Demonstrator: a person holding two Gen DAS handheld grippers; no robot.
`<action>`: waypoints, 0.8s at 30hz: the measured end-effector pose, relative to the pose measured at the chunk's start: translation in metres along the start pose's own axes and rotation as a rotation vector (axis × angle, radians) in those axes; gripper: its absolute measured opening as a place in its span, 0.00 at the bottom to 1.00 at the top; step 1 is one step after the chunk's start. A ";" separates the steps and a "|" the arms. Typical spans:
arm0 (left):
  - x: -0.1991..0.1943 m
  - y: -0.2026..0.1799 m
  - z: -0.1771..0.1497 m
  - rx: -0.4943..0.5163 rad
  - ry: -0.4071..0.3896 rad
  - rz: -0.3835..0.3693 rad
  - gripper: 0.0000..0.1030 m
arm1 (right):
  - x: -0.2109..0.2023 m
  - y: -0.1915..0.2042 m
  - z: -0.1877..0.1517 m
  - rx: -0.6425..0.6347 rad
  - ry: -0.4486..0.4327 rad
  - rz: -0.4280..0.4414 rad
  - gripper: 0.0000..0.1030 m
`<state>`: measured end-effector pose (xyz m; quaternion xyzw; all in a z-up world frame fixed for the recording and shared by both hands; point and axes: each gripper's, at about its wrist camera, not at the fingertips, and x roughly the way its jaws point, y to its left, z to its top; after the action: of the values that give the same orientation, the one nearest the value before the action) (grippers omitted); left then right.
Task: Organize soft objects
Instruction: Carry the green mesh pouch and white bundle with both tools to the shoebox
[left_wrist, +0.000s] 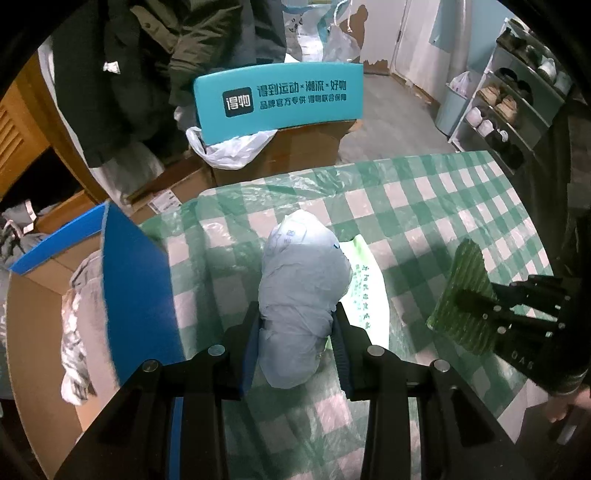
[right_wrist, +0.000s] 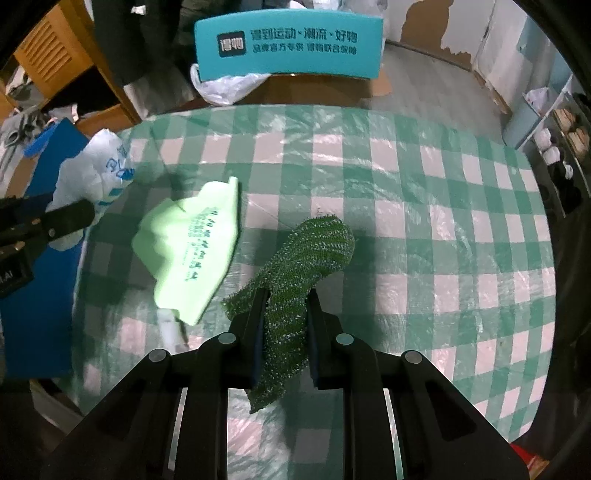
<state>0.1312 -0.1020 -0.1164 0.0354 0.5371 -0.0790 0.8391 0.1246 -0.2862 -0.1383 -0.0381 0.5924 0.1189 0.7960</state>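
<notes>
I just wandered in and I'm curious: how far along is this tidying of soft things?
Done, it seems: some soft items already lie in the cardboard box. In hand: the left gripper clamps a white plastic bag, and the right gripper clamps a green scrubbing cloth. Left: a pale green bag lies on the checked tablecloth.

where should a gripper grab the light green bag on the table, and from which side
Probably the raised, bunched end of the green bag, nearest the white bag, coming from above. That end humps off the tablecloth in folds, so jaws can pinch it; the rest lies flatter. Both grippers are full: left on the white bag, right on the scourer.
</notes>
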 end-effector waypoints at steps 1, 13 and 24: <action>-0.004 0.001 -0.003 0.004 -0.005 0.005 0.35 | -0.003 0.001 0.000 -0.003 -0.004 0.001 0.16; -0.039 0.010 -0.024 0.008 -0.034 0.017 0.35 | -0.039 0.032 0.002 -0.053 -0.066 0.030 0.16; -0.069 0.021 -0.040 -0.004 -0.065 0.025 0.35 | -0.071 0.063 0.000 -0.116 -0.125 0.054 0.16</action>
<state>0.0703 -0.0689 -0.0716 0.0379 0.5094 -0.0685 0.8570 0.0912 -0.2357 -0.0657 -0.0608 0.5344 0.1764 0.8244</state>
